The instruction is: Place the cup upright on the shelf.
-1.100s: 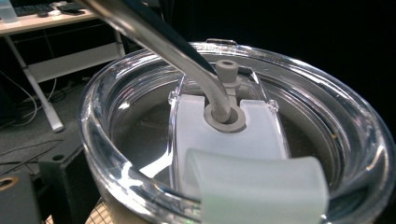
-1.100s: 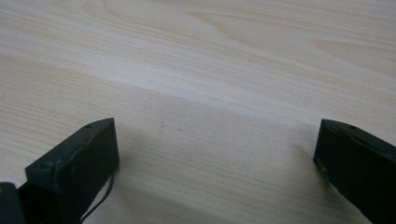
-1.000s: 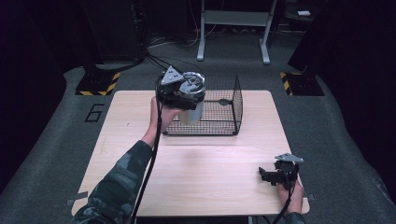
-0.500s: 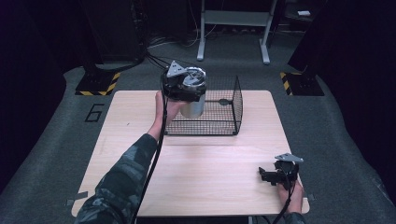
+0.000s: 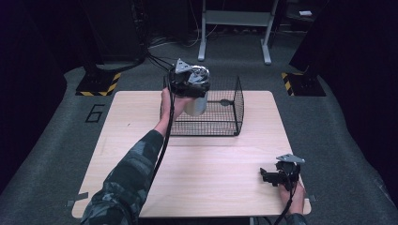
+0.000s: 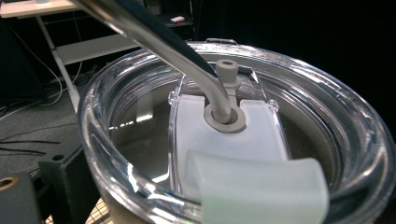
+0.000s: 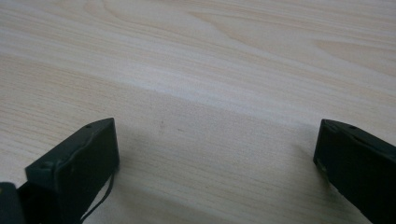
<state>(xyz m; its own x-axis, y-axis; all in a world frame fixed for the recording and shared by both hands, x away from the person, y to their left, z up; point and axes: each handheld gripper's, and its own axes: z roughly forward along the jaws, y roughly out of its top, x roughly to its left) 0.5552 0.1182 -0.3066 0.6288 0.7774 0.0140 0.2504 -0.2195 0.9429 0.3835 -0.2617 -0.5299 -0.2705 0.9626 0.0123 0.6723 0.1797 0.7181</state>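
Left gripper (image 5: 190,86): raised above the table (image 5: 141,140), at the near-left corner of the wire basket (image 5: 237,108). It holds a pale tumbler (image 5: 196,104) from above; the tumbler hangs below the gripper, over the basket's left end, approx. level with the basket rim. Whether the tumbler base touches the basket floor cannot be told from the high view.

Left gripper view: clear lid (image 6: 116,154) of the tumbler seen at close range, with a white slider (image 6: 224,140) across the centre and a metal straw (image 6: 159,42) passing through a grey grommet (image 6: 225,120). A frosted tab (image 6: 257,186) sits at the near rim. A black jaw edge lies against the tumbler's left side, so the jaws appear clamped on the tumbler, though the grip contact itself is poorly shown.

Right gripper (image 5: 268,176): near the table's near-right corner, well apart from the basket, held in the person's right hand (image 5: 292,194). Right gripper view: jaws spread wide, bare wood between them, nothing gripped; tips close to the table surface.

Left sleeve (image 5: 126,183): camouflage pattern, w/ the black cable (image 5: 162,145) trailing along the forearm.
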